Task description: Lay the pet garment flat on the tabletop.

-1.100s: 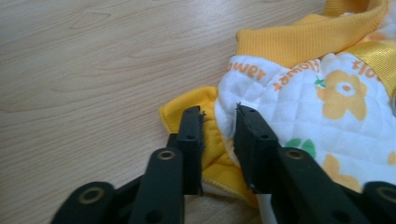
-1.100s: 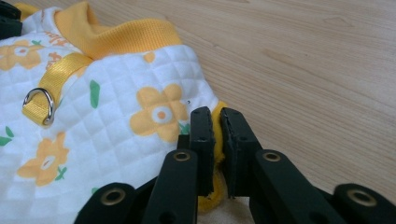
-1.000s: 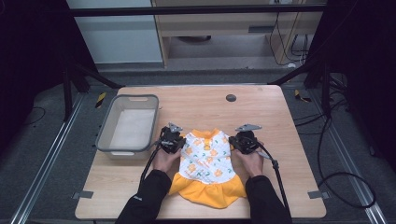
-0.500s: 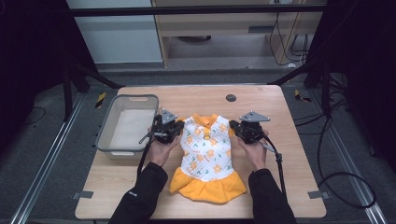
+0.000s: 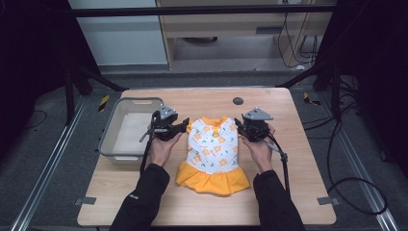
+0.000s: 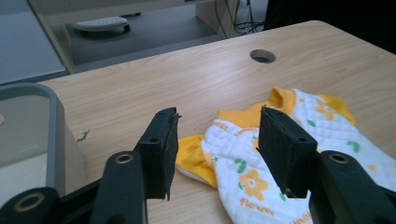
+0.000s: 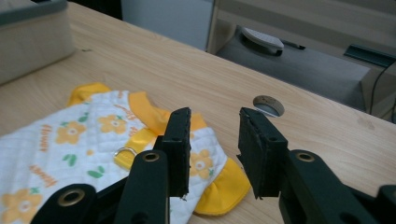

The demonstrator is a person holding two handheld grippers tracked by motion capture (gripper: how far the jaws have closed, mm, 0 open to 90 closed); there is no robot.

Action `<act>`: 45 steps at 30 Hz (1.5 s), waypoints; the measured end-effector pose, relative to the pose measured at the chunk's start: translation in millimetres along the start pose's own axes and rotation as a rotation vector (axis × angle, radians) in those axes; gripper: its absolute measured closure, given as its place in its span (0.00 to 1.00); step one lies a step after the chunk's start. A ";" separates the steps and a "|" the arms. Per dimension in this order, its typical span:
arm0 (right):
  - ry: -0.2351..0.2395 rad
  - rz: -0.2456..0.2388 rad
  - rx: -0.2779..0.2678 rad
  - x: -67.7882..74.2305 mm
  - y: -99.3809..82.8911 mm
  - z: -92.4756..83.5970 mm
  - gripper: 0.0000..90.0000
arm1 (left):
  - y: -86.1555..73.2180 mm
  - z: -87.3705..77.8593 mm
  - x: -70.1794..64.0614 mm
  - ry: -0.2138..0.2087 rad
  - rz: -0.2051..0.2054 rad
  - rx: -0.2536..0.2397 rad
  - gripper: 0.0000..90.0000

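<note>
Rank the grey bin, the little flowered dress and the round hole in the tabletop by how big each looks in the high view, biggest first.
1. Grey bin and dress: they cover similar areas in the high view, too close to rank.
2. Round hole: by far the smallest, a small dark spot near the table's far edge.

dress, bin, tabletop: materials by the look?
Dress: soft quilted fabric, matte; stitched diamond pattern and floral print in the left gripper view, yellow trim. Bin: probably plastic, smooth grey rim with rounded corners, paler inside. Tabletop: wood-look surface, likely laminate; even pale grain, slight sheen.
</note>
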State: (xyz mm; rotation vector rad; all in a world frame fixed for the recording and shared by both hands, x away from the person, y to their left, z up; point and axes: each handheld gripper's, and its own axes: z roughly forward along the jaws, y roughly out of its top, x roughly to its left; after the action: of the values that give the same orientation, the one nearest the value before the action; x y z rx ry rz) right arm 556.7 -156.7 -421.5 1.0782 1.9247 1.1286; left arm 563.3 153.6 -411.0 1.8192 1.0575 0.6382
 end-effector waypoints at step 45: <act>0.260 0.048 0.261 50.9 -118.5 -97.5 0.66 | -121.8 -74.3 -39.2 -0.196 0.080 0.321 0.68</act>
State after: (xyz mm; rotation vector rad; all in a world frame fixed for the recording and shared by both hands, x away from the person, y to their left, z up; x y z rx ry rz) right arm 414.3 -181.6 -493.8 1.1660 2.3122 1.1097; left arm 438.1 179.8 -485.5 2.1611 1.0011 0.3392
